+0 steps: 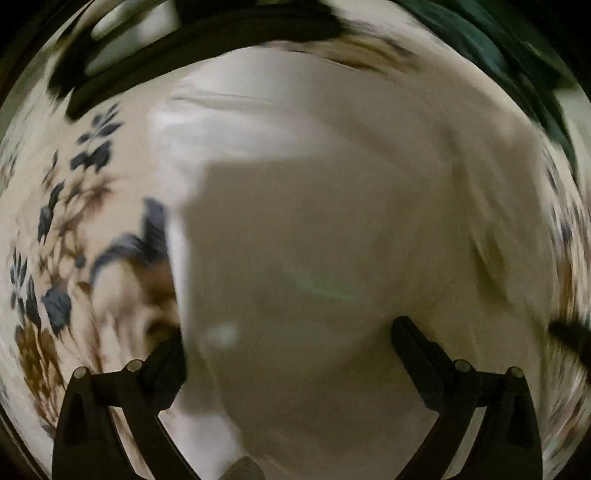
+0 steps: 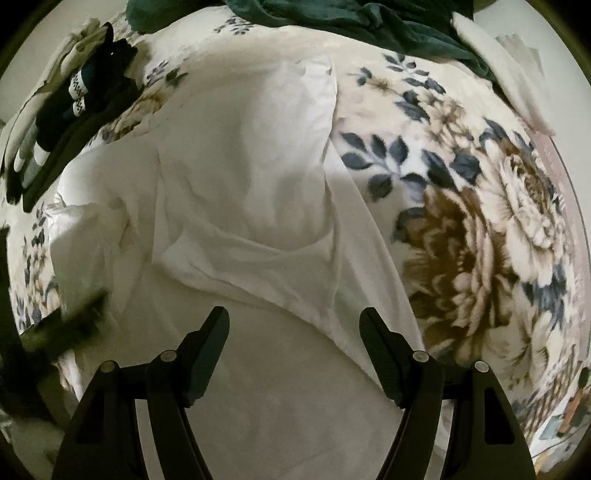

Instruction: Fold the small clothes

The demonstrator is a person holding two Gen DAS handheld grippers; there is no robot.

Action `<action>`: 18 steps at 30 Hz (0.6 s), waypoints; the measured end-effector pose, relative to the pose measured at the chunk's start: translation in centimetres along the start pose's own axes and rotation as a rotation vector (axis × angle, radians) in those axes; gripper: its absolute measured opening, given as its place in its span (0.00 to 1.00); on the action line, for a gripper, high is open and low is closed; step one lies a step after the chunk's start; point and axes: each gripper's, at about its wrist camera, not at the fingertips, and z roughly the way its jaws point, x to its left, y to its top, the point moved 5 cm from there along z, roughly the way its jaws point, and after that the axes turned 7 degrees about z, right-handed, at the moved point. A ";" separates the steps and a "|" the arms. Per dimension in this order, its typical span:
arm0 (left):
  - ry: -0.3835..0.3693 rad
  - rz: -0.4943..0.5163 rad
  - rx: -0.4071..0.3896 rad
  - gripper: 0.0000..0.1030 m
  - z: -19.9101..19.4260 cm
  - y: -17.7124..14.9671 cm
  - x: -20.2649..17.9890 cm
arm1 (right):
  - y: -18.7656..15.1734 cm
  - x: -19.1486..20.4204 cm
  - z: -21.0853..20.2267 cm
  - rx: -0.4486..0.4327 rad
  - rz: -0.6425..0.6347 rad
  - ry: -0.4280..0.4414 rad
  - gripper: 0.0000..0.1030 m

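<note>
A white garment (image 2: 251, 177) lies spread and partly folded on a floral blanket (image 2: 461, 229). My right gripper (image 2: 293, 325) is open and empty, its jaws wide apart just above the garment's near part. In the left wrist view, which is motion-blurred, the same white garment (image 1: 332, 184) fills the middle. My left gripper (image 1: 288, 339) is open just above the cloth, holding nothing that I can see.
Dark folded clothes (image 2: 85, 92) lie stacked at the far left on the blanket. A dark green cloth (image 2: 351, 18) lies at the far edge. A white item (image 2: 509, 74) sits at the far right. The floral blanket also shows in the left wrist view (image 1: 74, 221).
</note>
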 end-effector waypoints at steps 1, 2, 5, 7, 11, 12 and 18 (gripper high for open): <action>-0.003 0.017 0.004 1.00 -0.5 -1.2 -0.6 | 0.0 -0.1 -0.3 0.006 -0.003 0.006 0.73; -0.005 0.015 0.002 1.00 -0.9 -1.9 -0.7 | 0.1 0.0 -0.5 0.015 -0.004 0.024 0.73; -0.008 -0.065 -0.019 1.00 -3.0 -3.9 1.2 | 1.4 1.9 -0.5 0.039 -0.010 0.092 0.73; 0.001 -0.152 -0.049 1.00 -4.6 -4.1 3.7 | 1.8 3.2 -0.7 0.055 -0.011 0.160 0.73; 0.017 -0.284 -0.094 1.00 -5.5 -1.8 9.0 | 1.2 6.7 0.4 0.150 -0.004 0.294 0.73; 0.036 -0.290 -0.098 1.00 -5.2 -1.3 10.3 | 0.7 7.3 1.1 0.179 0.005 0.320 0.72; 0.139 -0.179 -0.070 1.00 -2.4 3.9 12.8 | -0.4 8.6 1.7 0.208 0.083 0.401 0.59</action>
